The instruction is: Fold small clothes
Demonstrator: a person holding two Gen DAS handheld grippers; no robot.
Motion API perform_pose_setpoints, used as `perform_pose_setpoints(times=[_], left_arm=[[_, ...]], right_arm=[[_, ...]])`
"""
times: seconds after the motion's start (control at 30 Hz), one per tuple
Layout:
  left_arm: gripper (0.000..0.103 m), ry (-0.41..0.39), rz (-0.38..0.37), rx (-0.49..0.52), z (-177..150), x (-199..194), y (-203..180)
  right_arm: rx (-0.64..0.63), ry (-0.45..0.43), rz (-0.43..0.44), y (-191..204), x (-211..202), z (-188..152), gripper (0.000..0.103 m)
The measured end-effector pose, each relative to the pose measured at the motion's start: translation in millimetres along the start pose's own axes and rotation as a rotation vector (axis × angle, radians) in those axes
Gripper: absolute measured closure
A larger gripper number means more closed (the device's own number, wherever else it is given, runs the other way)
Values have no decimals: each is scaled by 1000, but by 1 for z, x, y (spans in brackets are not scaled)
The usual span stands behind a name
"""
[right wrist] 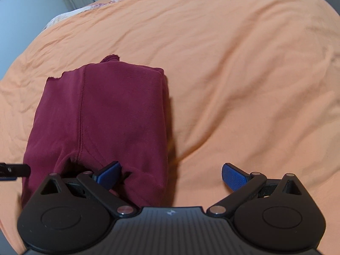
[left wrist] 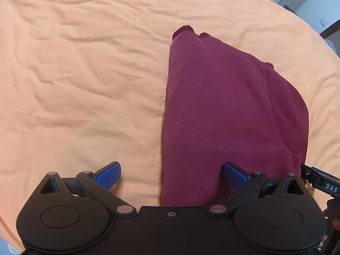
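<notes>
A dark red garment lies folded lengthwise on the orange sheet, frayed hem ends at its far end. My left gripper is open over the garment's near left edge, its right finger above the cloth and its left finger above the sheet. In the right wrist view the same garment shows a seam down its middle. My right gripper is open at the garment's near right corner, left finger over the cloth. Neither gripper holds anything.
The orange sheet covers a bed and is wrinkled all over. The right gripper's tip shows at the left wrist view's right edge. White bedding and a wall lie beyond the far edge.
</notes>
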State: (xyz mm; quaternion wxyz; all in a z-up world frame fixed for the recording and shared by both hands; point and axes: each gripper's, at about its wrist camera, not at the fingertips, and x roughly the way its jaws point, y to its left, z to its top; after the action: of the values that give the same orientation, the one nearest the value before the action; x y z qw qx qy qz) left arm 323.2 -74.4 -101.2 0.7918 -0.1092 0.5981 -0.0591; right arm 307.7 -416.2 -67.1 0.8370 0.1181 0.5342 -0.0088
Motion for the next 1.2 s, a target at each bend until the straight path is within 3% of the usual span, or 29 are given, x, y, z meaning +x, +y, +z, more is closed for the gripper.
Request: perform_pose_setpoints(times=[0.3,0.43,0.63,0.83,1.0,1.07,1.1,1.17,1.2], left_arm=[[1,9,-28,13,3,3,-1],[1,-21,-85,3,7,0,0],[1,-12,-80,24,18,12,-4],[1,33,-90,20,26,26,-4],[18,61,-164,-39,28,29,0],[38,63,-196,-54,27,30,0],[42,61,-184,-51,27,28,-2],[61,53,-160,-22,26,24,-8],[65,43,-154,-6,26,21,-11]], right_arm=[[35,11,14,-3,3,3,0],[38,-55,124,-5,-8,15,0],[57,-45,175,-5,15,45,0],[119,3,194,0,45,53,21],[128,-8,215,4,38,47,48],[119,-16,213,8,32,46,60],[101,-21,210,11,29,47,66],[62,-33,201,18,19,48,75],[39,-40,195,22,14,48,79]])
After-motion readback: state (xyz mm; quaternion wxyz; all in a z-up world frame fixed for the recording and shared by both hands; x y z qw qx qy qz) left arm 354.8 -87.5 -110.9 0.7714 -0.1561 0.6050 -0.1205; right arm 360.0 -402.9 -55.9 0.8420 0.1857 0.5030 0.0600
